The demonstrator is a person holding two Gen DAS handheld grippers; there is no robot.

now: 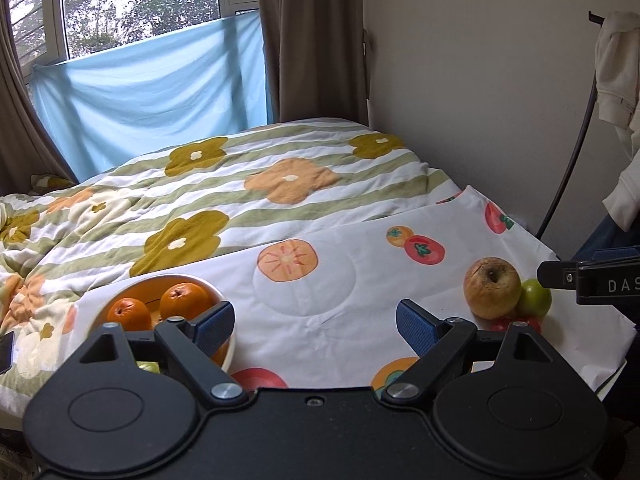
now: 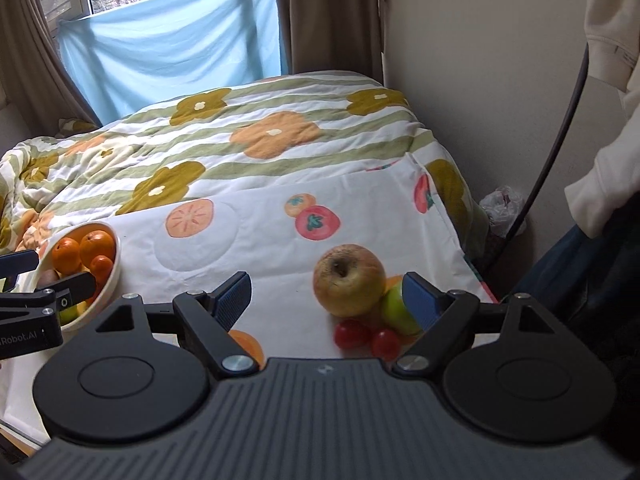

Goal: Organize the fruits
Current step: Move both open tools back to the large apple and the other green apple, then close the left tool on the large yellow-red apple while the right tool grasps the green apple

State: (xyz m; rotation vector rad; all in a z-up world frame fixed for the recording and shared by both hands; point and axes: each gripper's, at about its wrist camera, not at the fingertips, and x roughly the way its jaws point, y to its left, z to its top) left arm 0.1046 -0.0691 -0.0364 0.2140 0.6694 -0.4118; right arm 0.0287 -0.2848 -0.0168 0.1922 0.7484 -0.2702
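A white bowl (image 1: 222, 294) at the left holds several oranges (image 1: 186, 298); in the right wrist view the bowl (image 2: 114, 276) and its oranges (image 2: 96, 246) are at the far left. A wrinkled yellow-brown apple (image 2: 348, 284), a green fruit (image 2: 394, 314) and two red cherry tomatoes (image 2: 352, 334) lie together on the white fruit-print cloth (image 2: 260, 256). My right gripper (image 2: 328, 298) is open just short of them, its right finger in front of the green fruit. My left gripper (image 1: 314, 320) is open over bare cloth, its left finger beside the bowl, with the apple (image 1: 492, 288) far to its right.
The cloth covers the near end of a bed with a flowered quilt (image 1: 240, 184). Its right edge (image 2: 460, 248) drops toward a wall, a black cable (image 2: 560, 128), a plastic bag (image 2: 502, 208) and a hanging cream garment (image 1: 616, 80). A dark phone (image 1: 6, 352) lies at the left.
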